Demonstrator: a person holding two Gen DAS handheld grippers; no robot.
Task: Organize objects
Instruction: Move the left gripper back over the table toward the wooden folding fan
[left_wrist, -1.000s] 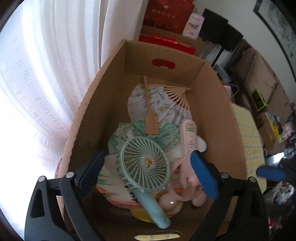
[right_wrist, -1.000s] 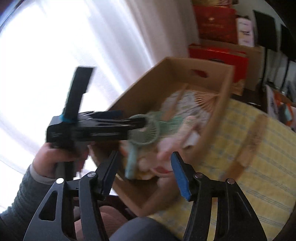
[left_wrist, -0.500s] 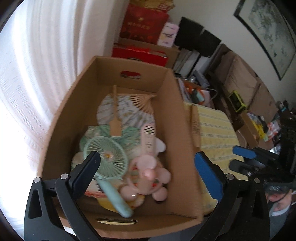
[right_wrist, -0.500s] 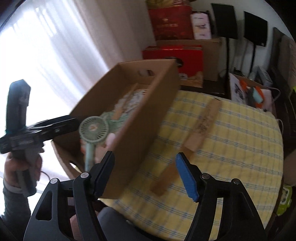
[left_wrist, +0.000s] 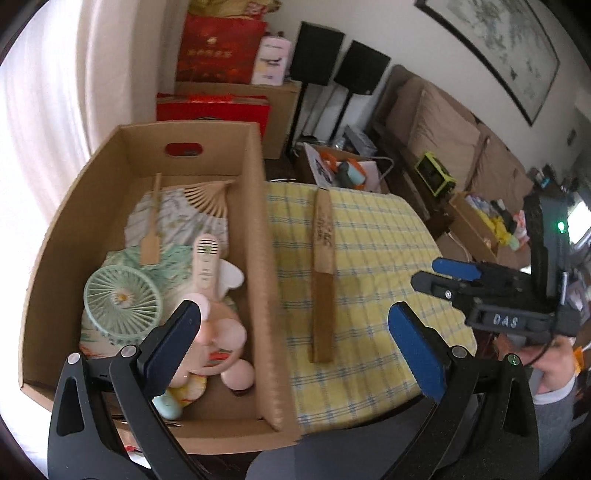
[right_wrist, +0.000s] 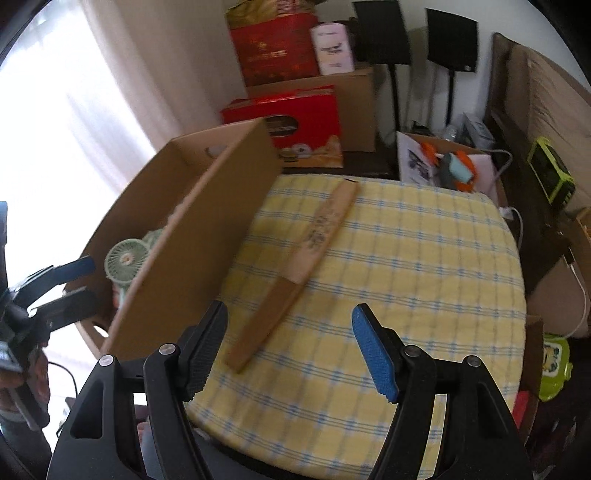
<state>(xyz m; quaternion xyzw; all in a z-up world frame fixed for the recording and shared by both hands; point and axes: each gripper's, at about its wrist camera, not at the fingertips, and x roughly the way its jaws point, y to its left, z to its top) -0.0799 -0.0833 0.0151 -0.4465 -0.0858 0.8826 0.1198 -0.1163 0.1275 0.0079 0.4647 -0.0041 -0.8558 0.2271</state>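
Hovering above the near edge of the yellow checked tablecloth (right_wrist: 406, 266), the right gripper (right_wrist: 290, 354) had its jaws spread wide with nothing between them. The folded wooden fan (right_wrist: 299, 273) lay flat on the tablecloth just ahead of that gripper's left finger, running diagonally away from it, apart from both fingers.

The left gripper (left_wrist: 295, 350) was likewise wide open and empty, straddling the right wall of the cardboard box (left_wrist: 267, 280). The box stood on the left side of the tablecloth, with the folded fan just beside its right wall.

Inside the box lay a green handheld fan (left_wrist: 122, 301), a pink handheld fan (left_wrist: 207, 266) beside it, and an opened paper fan (left_wrist: 177, 218) toward the far wall. Beyond the tablecloth stood red gift boxes (right_wrist: 291, 122).
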